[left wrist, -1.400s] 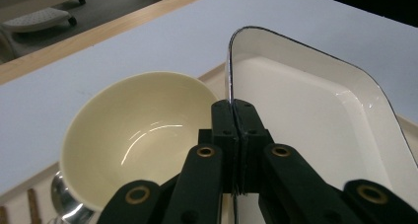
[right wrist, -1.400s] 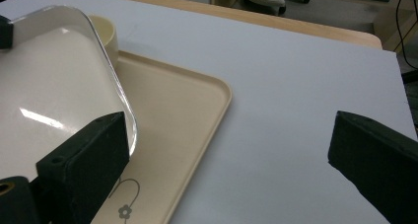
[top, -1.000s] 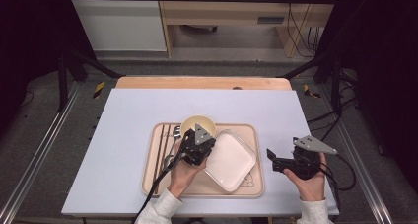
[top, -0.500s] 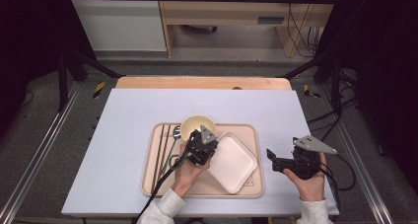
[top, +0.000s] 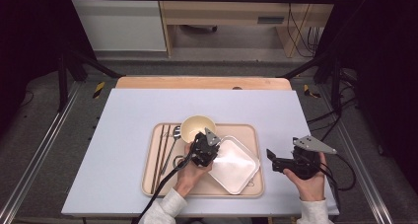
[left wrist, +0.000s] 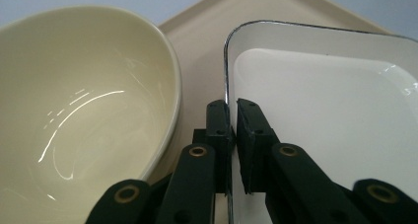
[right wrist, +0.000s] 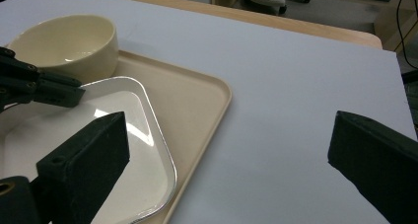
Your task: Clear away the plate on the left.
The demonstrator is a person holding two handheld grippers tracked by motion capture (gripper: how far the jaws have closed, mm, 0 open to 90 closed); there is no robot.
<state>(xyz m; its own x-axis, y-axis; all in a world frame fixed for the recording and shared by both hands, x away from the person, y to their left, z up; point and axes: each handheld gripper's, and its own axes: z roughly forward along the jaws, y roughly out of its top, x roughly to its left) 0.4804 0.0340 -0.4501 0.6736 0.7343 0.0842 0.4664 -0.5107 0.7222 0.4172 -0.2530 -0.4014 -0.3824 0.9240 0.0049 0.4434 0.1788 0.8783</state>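
Note:
A white square plate (top: pixel 237 166) (left wrist: pixel 335 110) (right wrist: pixel 133 150) lies on the right half of a beige tray (top: pixel 246 132) (right wrist: pixel 192 100). A cream bowl (top: pixel 197 128) (left wrist: pixel 84 110) (right wrist: pixel 69 41) stands beside it at the tray's far edge. My left gripper (top: pixel 215 144) (left wrist: pixel 234 105) (right wrist: pixel 76 95) straddles the plate's near-left rim. Its jaws have just been opening, and a thin slit shows between them with the rim inside. My right gripper (top: pixel 283 152) (right wrist: pixel 231 130) hovers wide open over the table to the right of the tray, holding nothing.
Chopsticks and a spoon (top: pixel 165 145) lie along the tray's left side. The white tabletop (top: pixel 128 130) extends around the tray, with a wooden strip at its far edge. Cables trail from both grippers toward the near edge.
My left gripper has sunk a little with the plate, which now rests flat on the tray. The right gripper has stayed where it was.

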